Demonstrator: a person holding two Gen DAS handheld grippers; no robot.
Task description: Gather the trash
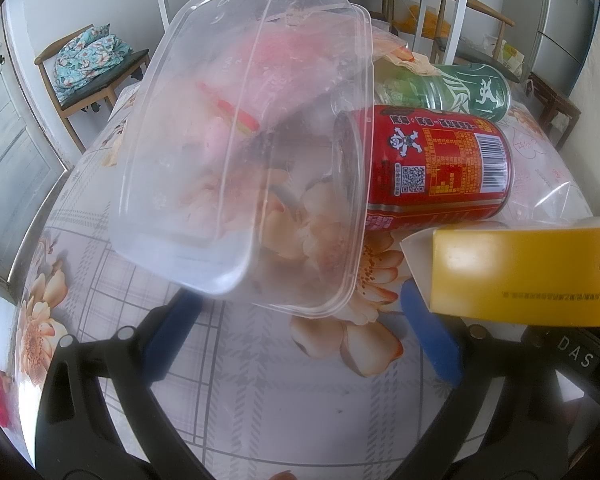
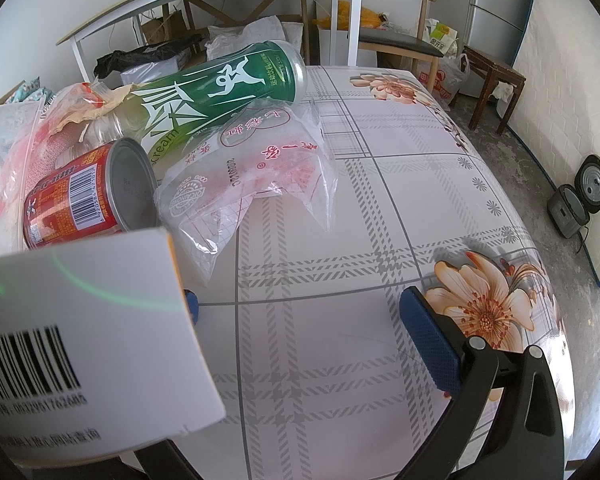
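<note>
Both tongs are apart above the bench (image 2: 380, 208): left tongs (image 1: 304, 328) near the clear tub (image 1: 228, 168), right tongs (image 2: 308, 320) beside the box (image 2: 92, 340); the red can (image 2: 80, 196) lies far left.

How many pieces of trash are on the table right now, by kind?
Cans: 2, a red can and a green can, both lying on their sides.
Clear plastic containers: 1.
Printed plastic bags: 1.
Cardboard boxes: 1, the yellow box.
Crumpled wrappers behind the cans: too jumbled to count.
Total: 5 clear items.
</note>
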